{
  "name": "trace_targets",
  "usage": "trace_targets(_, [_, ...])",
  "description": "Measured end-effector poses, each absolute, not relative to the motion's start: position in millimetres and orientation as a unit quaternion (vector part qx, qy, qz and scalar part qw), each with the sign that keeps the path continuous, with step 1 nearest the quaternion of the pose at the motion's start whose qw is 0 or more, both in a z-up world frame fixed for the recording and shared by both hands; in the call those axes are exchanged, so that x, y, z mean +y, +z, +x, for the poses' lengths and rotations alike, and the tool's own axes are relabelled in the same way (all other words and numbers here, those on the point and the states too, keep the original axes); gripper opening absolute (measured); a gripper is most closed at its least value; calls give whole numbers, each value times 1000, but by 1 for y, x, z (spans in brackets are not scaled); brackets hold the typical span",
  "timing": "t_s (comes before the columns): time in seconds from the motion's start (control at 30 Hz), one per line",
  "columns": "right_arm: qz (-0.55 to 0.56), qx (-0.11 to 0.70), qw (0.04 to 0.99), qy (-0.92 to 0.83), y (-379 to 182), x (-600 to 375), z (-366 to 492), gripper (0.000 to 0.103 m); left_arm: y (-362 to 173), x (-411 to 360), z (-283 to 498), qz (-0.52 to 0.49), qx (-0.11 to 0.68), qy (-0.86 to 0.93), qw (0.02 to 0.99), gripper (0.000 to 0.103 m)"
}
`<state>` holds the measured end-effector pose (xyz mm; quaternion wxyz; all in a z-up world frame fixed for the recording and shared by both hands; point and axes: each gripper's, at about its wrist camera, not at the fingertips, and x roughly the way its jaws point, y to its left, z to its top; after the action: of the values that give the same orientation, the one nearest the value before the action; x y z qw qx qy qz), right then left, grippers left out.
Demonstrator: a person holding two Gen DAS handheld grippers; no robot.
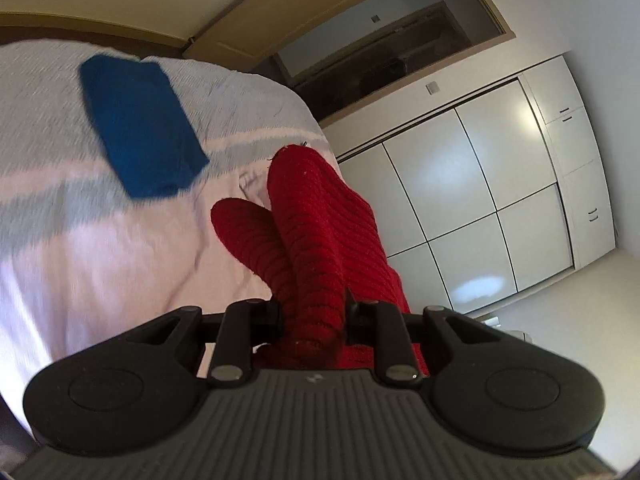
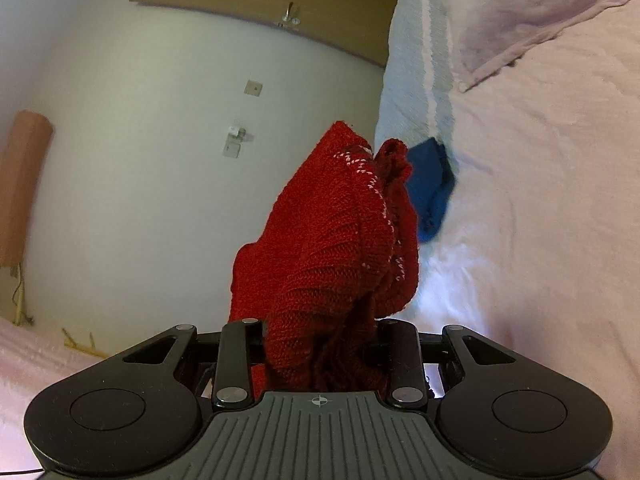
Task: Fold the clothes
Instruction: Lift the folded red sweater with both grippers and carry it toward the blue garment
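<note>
Left wrist view: the left claw pinches a red knit garment above the bed — a folded blue garment lies beyond.

Right wrist view: the right claw clamps bunched red knit, apparently the same garment — the blue one sits just behind.

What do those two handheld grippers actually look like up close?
The left gripper and right gripper look alike: matte black, a grey ribbed plate with a small crosshair mark in the middle, round black discs at both sides, black link bars with silver rivets. No cables or sleeves show.
</note>
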<state>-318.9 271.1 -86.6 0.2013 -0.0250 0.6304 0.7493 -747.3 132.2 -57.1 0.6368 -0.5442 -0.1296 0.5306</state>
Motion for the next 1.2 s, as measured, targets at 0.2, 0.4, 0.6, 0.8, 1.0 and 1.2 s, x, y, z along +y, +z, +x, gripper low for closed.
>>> trace_targets(0.2, [30,633,249,732,-106,313,-412,32,-72,238,-859,-545,-80,485,679,19])
trace_targets(0.4, [93,625,307,712,-97,353,-511,32,-51,353,-950,-528,-30,439,726,19])
trace_targets(0.6, [137,603,339,709,-96,403,-580,32,-46,435,-1002,-499,-22,409,764,19])
trace_targets(0.8, [130,606,362,696,-137,448,-616,32,-92,485,-1028,-510,-6,402,760,19])
trace_targets(1.0, [98,615,388,680,-182,475,-629,33,-151,512,-1044,-535,6,401,744,19])
trace_targets(1.2, [81,635,399,657,-220,475,-630,33,-201,527,-1049,-553,28,398,732,19])
